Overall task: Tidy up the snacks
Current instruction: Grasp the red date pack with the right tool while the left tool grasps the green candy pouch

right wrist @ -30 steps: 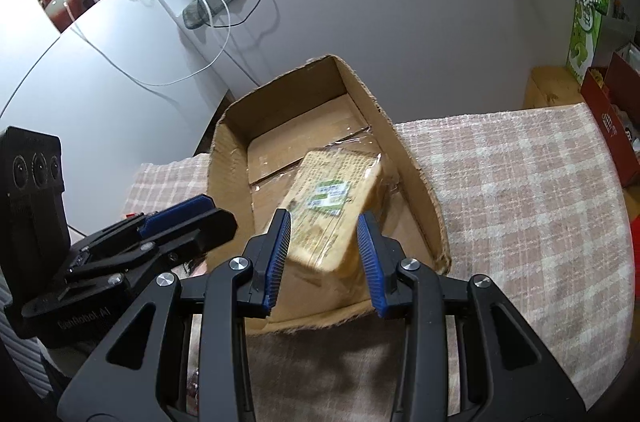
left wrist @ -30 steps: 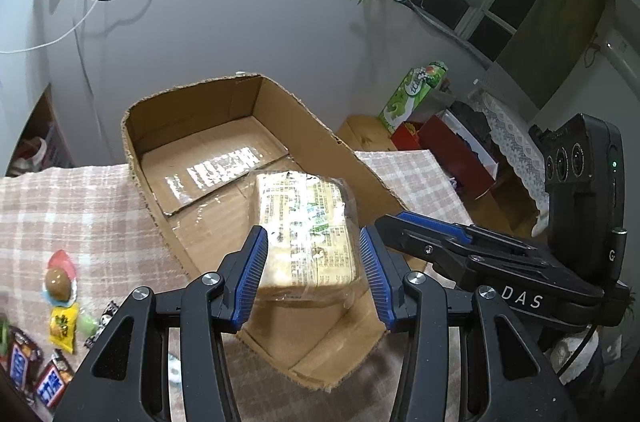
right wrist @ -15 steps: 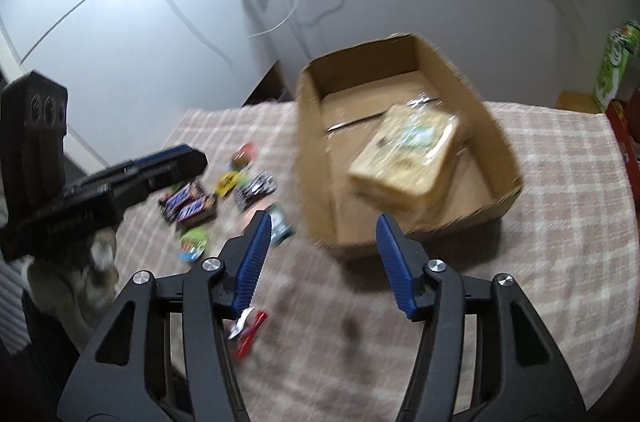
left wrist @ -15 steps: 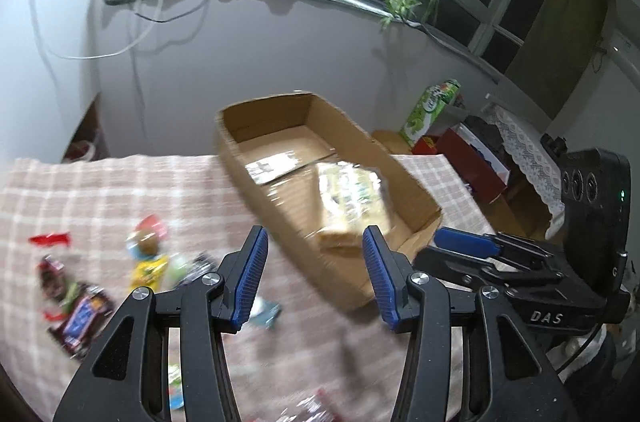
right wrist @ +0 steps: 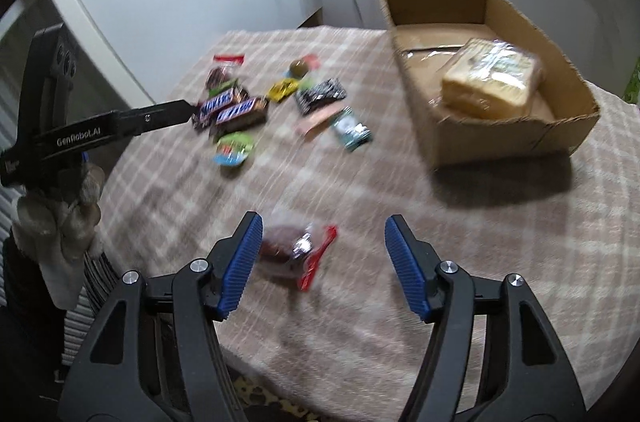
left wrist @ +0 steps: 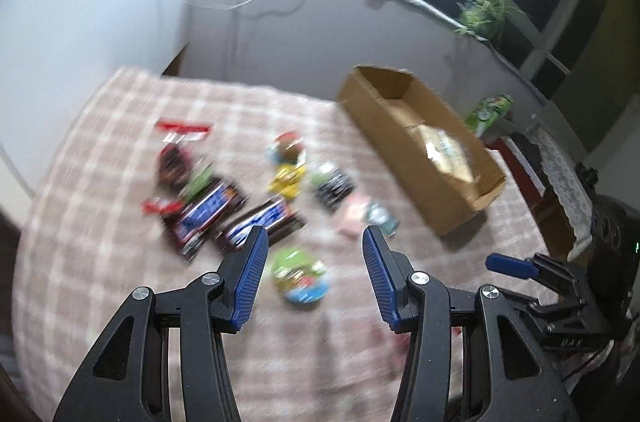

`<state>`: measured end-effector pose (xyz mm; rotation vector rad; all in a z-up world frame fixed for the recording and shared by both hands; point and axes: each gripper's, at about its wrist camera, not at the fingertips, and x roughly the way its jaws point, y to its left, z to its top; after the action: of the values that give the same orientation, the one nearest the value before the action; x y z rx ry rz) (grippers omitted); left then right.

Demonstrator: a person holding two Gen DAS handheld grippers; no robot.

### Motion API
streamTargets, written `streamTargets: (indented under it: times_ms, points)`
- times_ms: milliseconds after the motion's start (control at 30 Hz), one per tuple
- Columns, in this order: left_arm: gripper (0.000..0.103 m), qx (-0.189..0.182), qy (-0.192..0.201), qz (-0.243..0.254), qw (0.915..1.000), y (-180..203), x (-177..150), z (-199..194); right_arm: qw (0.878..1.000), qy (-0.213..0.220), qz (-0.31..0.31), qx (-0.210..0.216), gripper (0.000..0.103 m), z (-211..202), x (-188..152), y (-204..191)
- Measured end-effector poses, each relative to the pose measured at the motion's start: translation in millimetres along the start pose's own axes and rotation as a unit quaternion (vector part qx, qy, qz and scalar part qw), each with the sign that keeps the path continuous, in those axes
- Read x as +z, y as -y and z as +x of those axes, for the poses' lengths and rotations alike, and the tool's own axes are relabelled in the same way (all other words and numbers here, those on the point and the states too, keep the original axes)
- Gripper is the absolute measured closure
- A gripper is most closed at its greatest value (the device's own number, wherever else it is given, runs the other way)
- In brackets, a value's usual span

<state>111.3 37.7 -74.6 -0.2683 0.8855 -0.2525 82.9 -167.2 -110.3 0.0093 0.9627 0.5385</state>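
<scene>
Snacks (right wrist: 280, 102) sit scattered loose on the checked table (right wrist: 360, 190), most toward its far left part; wrapped bread pack (right wrist: 492, 82) lies inside the cardboard box (right wrist: 568, 78) near the far right edge. Left hand-held gripper (left wrist: 312, 274): jaws partly spread, nothing between the pads, hovering over a round green-blue packet (left wrist: 300, 276) without touching. Right hand-held gripper (right wrist: 324, 266): jaws opening, wide apart, nothing gripped; a dark wrapped snack with red ends (right wrist: 296, 248) lies on the table below, just beside the left pad. Contact unclear due to blur.
</scene>
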Motion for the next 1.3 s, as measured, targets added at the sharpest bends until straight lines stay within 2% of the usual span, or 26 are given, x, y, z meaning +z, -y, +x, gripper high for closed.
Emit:
streamTargets:
  times_ms: [133, 400, 633, 1067, 1133, 1200, 1300]
  points:
    - [0.055, 0.006, -0.011, -0.008, 0.9999, -11.4, -16.4, 3.1, 1.0, -0.001, -0.014, -0.001, 0.028, 9.4, -10.5, -15.6]
    - [0.051, 0.029, -0.027, 0.026, 0.9989, -1.7, -40.0, 24.5, 0.998, 0.0, -0.047, -0.03, 0.028, 24.6, -21.0, -36.1]
    - [0.05, 0.048, -0.027, 0.046, 0.9974, 3.4, -41.2, 41.5, 0.998, 0.003, -0.055, -0.034, 0.028, 35.4, -21.7, -43.4]
    - [0.05, 0.051, -0.022, 0.064, 0.9964, 8.5, -39.1, 59.8, 0.996, 0.012, -0.084, -0.04, 0.028, 44.3, -18.5, -58.5]
    - [0.054, 0.051, -0.022, 0.069, 0.996, 9.2, -40.0, 61.7, 0.995, 0.011, -0.087, -0.039, 0.037, 45.5, -18.6, -59.4]
    - [0.066, 0.051, -0.022, 0.071, 0.9959, 9.2, -40.7, 62.6, 0.996, 0.006, -0.087, -0.037, 0.041, 48.6, -17.9, -59.5]
    - [0.066, 0.048, -0.02, 0.072, 0.996, 8.4, -41.0, 62.7, 0.995, 0.008, -0.088, -0.033, 0.047, 49.5, -17.4, -59.9]
